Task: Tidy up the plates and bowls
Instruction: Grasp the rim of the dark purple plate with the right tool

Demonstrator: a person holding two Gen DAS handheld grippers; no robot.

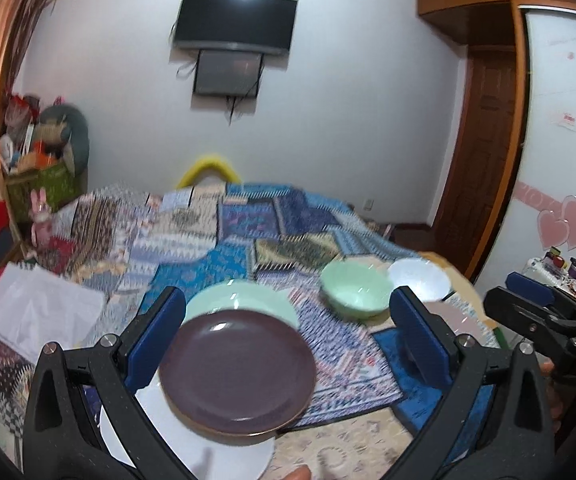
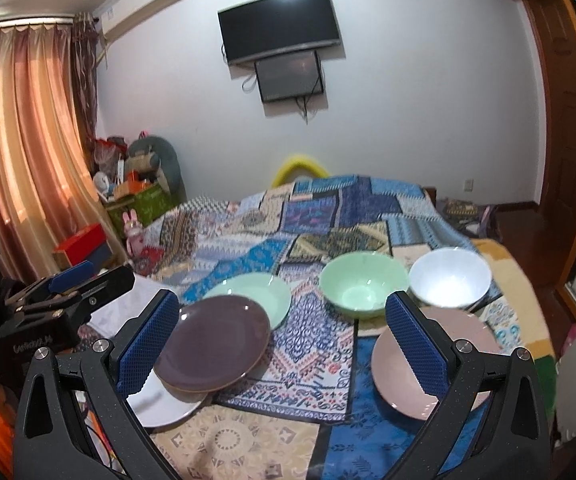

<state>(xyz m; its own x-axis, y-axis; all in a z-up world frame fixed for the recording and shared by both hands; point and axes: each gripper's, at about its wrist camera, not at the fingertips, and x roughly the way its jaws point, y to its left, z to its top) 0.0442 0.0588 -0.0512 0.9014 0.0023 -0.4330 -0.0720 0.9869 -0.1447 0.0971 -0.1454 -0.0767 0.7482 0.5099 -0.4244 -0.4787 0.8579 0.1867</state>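
Glazed purple plate (image 1: 237, 370) lies on the patchwork bedspread (image 2: 312, 332), overlapping a white plate (image 2: 167, 402) and a green plate (image 2: 255, 292); likely stiff, slick, breakable, so pinch its raised rim. Left gripper (image 1: 288, 344) and right gripper (image 2: 281, 344) gape wide, both empty.

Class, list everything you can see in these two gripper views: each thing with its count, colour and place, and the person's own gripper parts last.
purple plate: one, dark purple, overlapping the white and green plates
white plate: one, white, near left, partly under the purple
green plate: one, pale green, behind the purple
pink plate: one, pink, near right
green bowl: one, pale green, centre right
white bowl: one, white, right of the green bowl
quilt: one, blue patchwork, on the bed
television: one, black, wall
curtain: orange, left
left gripper: open
right gripper: open
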